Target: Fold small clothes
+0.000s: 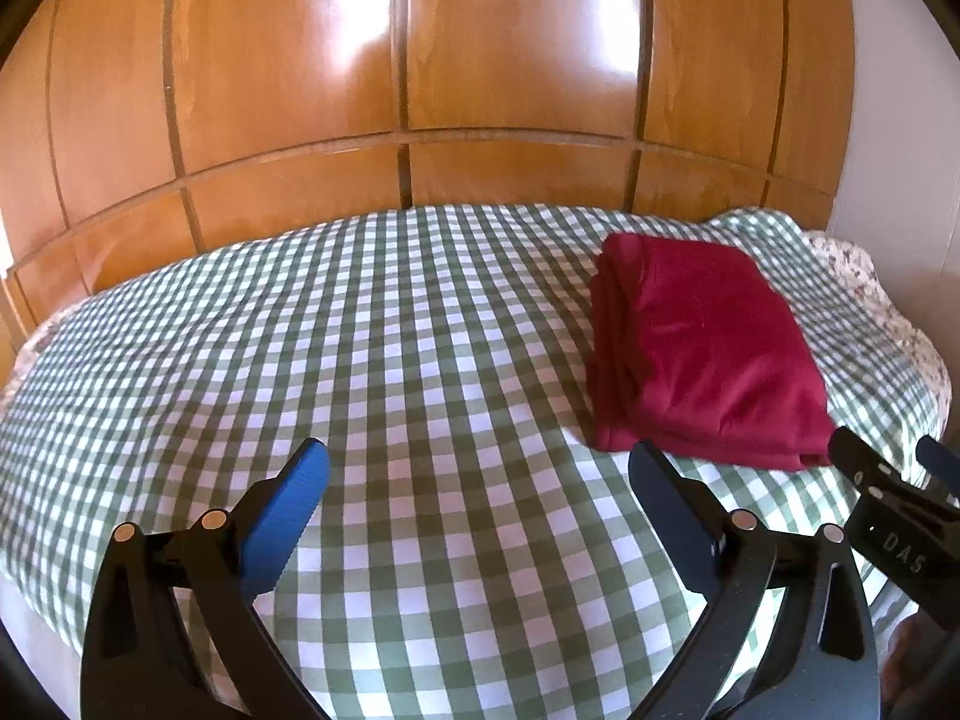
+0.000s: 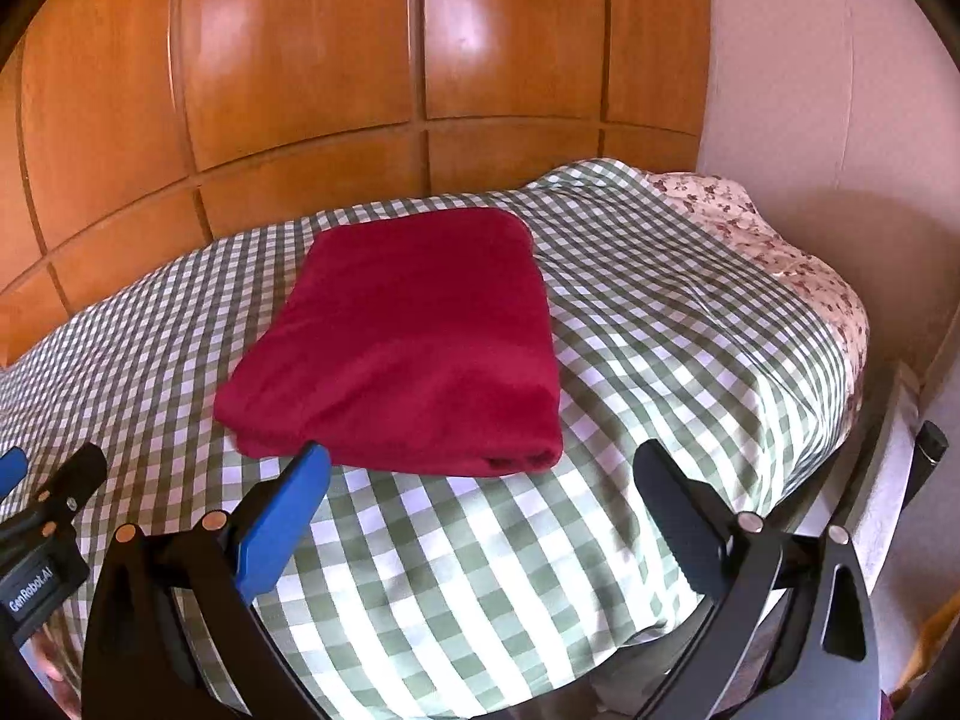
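Both pairs of jaws stand wide apart and hold nothing: the left gripper (image 1: 480, 468) hovers over bare bedcover, the right gripper (image 2: 480, 468) just short of the near edge of the red garment (image 2: 408, 336). That garment lies on the bed as a neat, layered rectangle, so the folding looks finished for this piece; no other clothes show. Under it spreads a green-and-white checked bedcover (image 1: 390, 330), a floral sheet (image 2: 798, 258) peeking out at the far corner. Behind stand glossy wooden wardrobe doors (image 1: 288, 60) and a pale wall (image 2: 810, 90).
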The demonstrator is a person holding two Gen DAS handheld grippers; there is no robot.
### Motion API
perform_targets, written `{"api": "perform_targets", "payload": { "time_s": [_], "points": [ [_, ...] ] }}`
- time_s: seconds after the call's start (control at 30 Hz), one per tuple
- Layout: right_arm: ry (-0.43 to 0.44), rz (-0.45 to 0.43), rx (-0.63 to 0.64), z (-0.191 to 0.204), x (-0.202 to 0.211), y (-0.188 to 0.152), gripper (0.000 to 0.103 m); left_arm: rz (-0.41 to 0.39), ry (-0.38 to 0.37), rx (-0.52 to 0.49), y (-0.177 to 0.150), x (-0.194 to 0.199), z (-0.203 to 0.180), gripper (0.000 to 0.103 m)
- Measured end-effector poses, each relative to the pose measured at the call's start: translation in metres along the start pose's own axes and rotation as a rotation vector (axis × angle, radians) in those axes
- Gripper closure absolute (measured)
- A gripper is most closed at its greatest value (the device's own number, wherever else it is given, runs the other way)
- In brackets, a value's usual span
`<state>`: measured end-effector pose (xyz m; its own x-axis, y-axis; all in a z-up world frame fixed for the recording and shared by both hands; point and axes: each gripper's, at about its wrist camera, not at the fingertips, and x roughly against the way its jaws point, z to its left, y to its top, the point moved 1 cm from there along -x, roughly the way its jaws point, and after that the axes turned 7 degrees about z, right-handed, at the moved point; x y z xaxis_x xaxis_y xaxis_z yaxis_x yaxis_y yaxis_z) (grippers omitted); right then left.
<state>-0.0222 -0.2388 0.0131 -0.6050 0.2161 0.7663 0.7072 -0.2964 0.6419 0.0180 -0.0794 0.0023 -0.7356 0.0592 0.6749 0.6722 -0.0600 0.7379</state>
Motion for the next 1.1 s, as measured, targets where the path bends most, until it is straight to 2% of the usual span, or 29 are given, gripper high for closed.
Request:
{"api": "perform_targets", "payload": {
  "time_s": [0.57,1.1],
  "points": [
    [0.016,-0.020,-0.043,-0.0059,0.0069,0.0020,0.002,-0.034,0.008,-0.019,-0.0013,0.0086,-0.0014,0.004],
    [0.019,-0.027,-0.029,-0.0035,0.0075,-0.0008,0.002,-0.023,0.012,-0.026,-0.0056,0.0089,-0.0028,0.004]
  ]
}}
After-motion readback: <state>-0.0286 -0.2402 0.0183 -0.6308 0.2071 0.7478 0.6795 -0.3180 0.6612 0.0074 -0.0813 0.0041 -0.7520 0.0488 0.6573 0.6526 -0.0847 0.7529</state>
